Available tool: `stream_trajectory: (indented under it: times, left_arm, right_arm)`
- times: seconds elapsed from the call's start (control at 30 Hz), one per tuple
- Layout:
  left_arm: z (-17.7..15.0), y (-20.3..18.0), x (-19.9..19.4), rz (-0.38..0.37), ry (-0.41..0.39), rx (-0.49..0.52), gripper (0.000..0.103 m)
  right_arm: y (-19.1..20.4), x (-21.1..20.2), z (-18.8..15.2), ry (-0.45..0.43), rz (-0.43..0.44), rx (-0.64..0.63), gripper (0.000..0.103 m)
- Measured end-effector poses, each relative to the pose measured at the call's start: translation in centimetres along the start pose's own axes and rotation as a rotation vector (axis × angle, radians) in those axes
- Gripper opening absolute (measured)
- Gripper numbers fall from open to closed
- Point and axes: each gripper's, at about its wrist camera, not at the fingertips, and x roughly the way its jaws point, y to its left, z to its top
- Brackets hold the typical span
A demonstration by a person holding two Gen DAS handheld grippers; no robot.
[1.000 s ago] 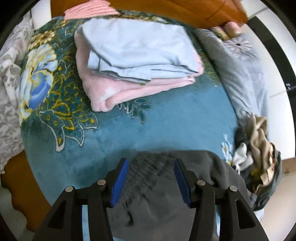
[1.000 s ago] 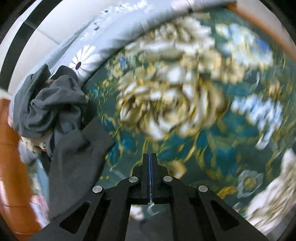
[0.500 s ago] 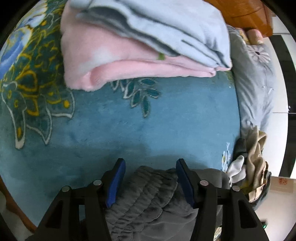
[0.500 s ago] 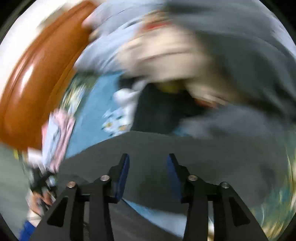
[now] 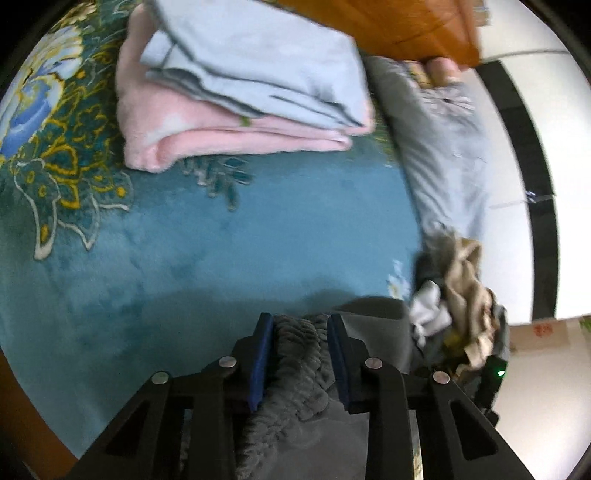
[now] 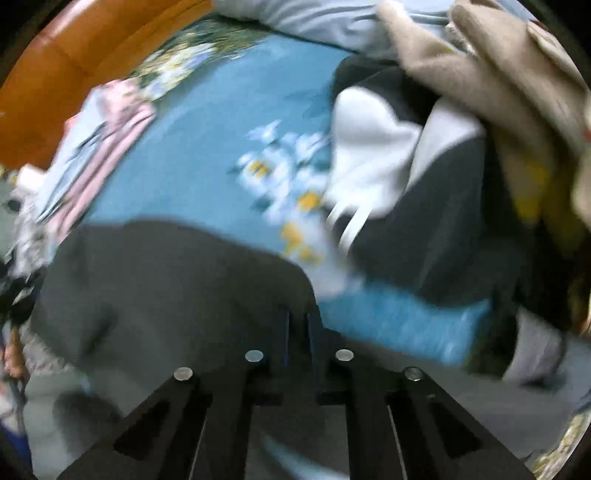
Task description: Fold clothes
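Note:
A dark grey garment point(image 5: 295, 369) with a ribbed elastic waistband lies at the near edge of the teal floral blanket point(image 5: 221, 240). My left gripper point(image 5: 300, 332) is closed on its bunched waistband. In the blurred right wrist view the same grey garment point(image 6: 166, 288) spreads to the left, and my right gripper point(image 6: 297, 325) has its jaws nearly together on the garment's edge. A folded stack, light blue cloth point(image 5: 258, 62) on pink cloth point(image 5: 221, 136), sits at the far side of the blanket.
A heap of unfolded clothes point(image 5: 458, 295), beige, white and dark, lies at the right edge of the bed; it fills the right of the right wrist view point(image 6: 461, 147). A grey quilt point(image 5: 443, 147) runs along the right. An orange wooden headboard point(image 5: 388, 22) stands behind.
My left gripper has narrowed onto the grey waistband. My right gripper swung from the floral blanket to the grey garment, opened, then closed on its edge.

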Motion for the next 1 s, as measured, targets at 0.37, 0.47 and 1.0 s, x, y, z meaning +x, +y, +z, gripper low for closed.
stream_trajectory:
  times: [0.37,0.47,1.0]
  left_arm:
    - [-4.1,-1.2,0.3,-0.051,0.094,0.053,0.032]
    - [-4.6,-1.1,0.9,-0.059,0.113,0.036,0.037]
    - [-1.9,-1.9,5.0,0.014,0.039,-0.098,0.038]
  right_arm:
    - [0.0,-4.3,-15.4,0.021,0.126,0.115,0.000]
    - [-1.7,-3.4,-18.2,0.071,0.102,0.183,0.000]
    - [-13.6,-7.1,-17.1,-0.239,0.350,0.855,0.050]
